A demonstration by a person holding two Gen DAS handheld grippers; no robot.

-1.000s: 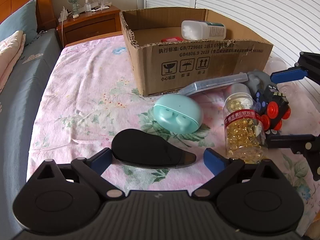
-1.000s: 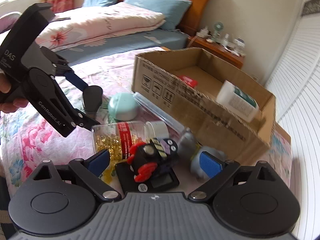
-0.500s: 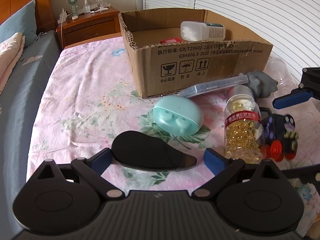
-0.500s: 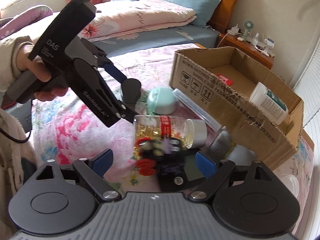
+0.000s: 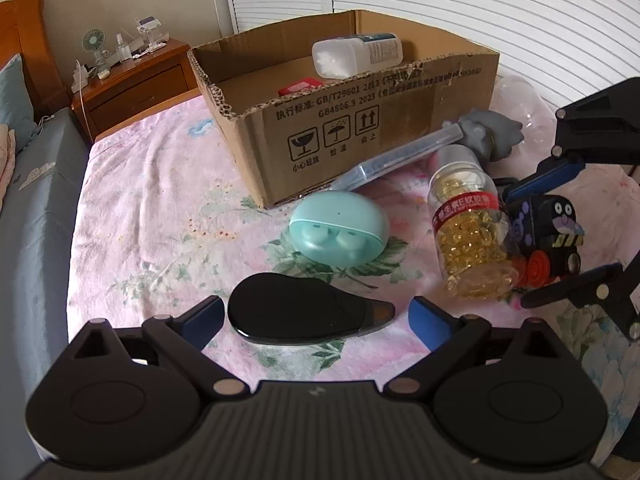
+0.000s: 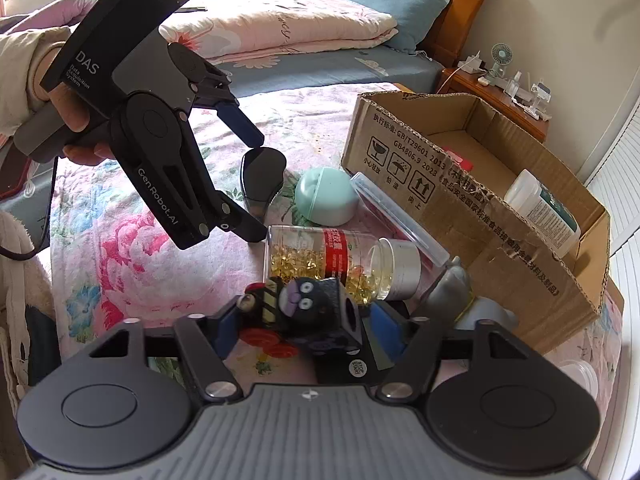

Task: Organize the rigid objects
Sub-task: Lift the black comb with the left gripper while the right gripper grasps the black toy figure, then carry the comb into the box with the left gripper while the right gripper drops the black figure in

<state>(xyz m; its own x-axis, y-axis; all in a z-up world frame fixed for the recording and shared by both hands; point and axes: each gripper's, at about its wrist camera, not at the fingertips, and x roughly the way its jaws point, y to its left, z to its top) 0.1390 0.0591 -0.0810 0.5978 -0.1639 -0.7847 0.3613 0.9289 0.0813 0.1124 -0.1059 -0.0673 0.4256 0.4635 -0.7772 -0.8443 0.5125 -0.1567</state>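
My right gripper (image 6: 304, 332) is shut on a black toy train (image 6: 308, 320) with red wheels, beside a capsule bottle (image 6: 340, 258) lying on the bed; the train also shows in the left wrist view (image 5: 548, 236). My left gripper (image 5: 314, 314) is open, its fingers on either side of a black oval case (image 5: 304, 314) on the sheet. A mint earbud case (image 5: 340, 228), a clear long tube (image 5: 400, 158) and a grey toy (image 5: 488, 132) lie in front of the cardboard box (image 5: 360, 128). The box holds a white bottle (image 5: 356, 56) and a red item (image 5: 298, 86).
The objects lie on a pink floral sheet (image 5: 160, 200). A clear plastic bottle (image 5: 524, 108) lies right of the box. A black flat device (image 6: 360, 364) sits under the train. A wooden nightstand (image 5: 132, 84) with small items stands behind, with a white louvred wall at the back.
My right gripper has closed on the toy train, which was loose between open fingers before. My left gripper has stayed open around the black case.
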